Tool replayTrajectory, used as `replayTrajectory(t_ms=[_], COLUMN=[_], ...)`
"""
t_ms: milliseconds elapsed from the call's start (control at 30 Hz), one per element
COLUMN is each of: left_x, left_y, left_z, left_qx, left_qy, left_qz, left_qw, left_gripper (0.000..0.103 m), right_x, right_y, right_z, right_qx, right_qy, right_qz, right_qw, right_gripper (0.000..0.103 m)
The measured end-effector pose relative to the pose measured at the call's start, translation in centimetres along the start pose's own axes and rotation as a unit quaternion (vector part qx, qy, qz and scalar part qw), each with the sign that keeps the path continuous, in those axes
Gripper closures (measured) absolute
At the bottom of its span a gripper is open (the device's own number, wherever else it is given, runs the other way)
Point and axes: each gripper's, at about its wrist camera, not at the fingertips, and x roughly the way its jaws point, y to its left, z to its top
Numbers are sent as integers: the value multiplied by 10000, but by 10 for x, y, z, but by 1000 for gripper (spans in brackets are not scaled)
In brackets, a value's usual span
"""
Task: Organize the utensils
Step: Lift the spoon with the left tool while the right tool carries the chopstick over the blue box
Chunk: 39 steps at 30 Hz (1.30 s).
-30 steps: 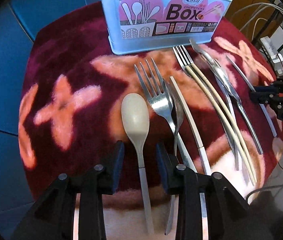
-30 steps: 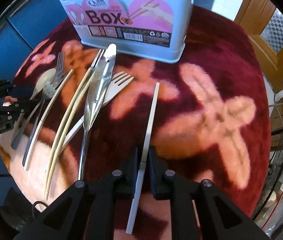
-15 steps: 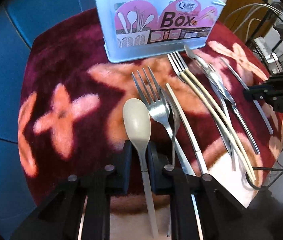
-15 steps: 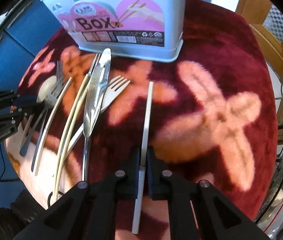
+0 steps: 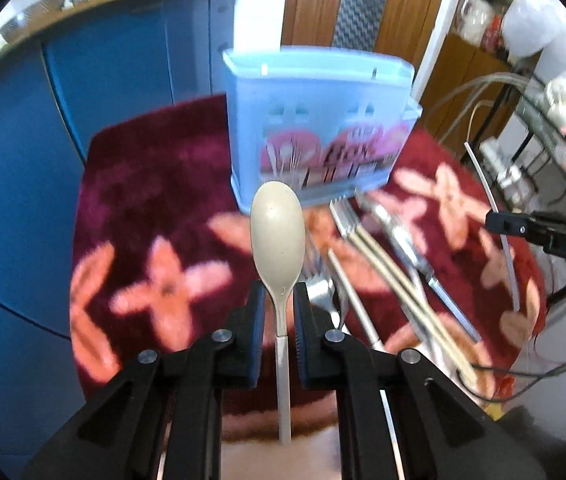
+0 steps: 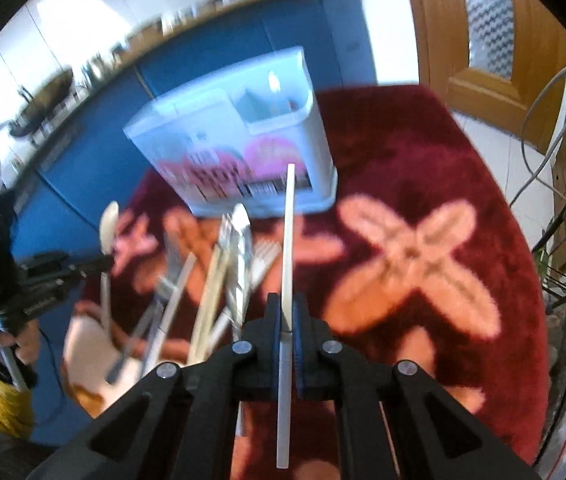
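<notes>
Spoon and chopstick both up off the rug

Left tongs [image 5: 279,312]: my jaws have just been closing, and now they pinch the neck of the beige spoon [image 5: 278,236], bowl pointing to twelve o'clock, pale handle running down to six. Behind the bowl, at twelve to one, stands the light blue chopstick box [image 5: 315,120] on the dark red flowered rug [image 5: 155,184].

Still lying on the rug at two to four o'clock: a steel fork [image 5: 319,288], cream-handled forks [image 5: 367,244] and a steel knife [image 5: 415,256], all blurred.

Right tongs [image 6: 286,320]: clamped tight on the white chopstick [image 6: 287,248], which stands nearly straight up toward twelve, its tip across the box's lower front. At nine o'clock in that view I catch my left tongs carrying the spoon.
</notes>
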Motion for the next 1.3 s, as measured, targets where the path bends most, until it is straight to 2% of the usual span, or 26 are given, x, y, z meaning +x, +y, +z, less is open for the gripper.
replayTrajectory(t_ms=[100,133,267,433,700,1000,1200,1300], left_x=[-16,-20,-31,-35,-63,-83,-70,-55], left_y=[-1,-1,-3,-1,-4,-9,-8,-4], left_z=[6,9,19,32,63,116,144,155], left_qx=[-165,-234,-447,-696,-777,-719,-741,-765], left_qy=[-378,-520,-915,-1189,-1807,-2472,-2752,-2756], left_qz=[-71,-116,-157,-164,59,338,506,573], left_qw=[9991,9983,9947,9903,9804,9657,9572,9565], left_gripper=[95,101,101,101,101,101,101,101], right_x=[-15,-21,-28,-26,-21,-18,-1,13], right_y=[9,10,19,25,35,49,58,63], right_z=[5,7,22,40,65,106,129,134], right_qx=[-54,-64,-84,-188,-372,-581,-799,-983], right_qy=[-523,-744,-1270,-1512,-1922,-2728,-3161,-3302], right_qz=[60,79,220,448,503,222,5,-209], right_qw=[9986,9972,9916,9873,9794,9601,9453,9386], right_gripper=[96,96,96,96,96,96,96,96])
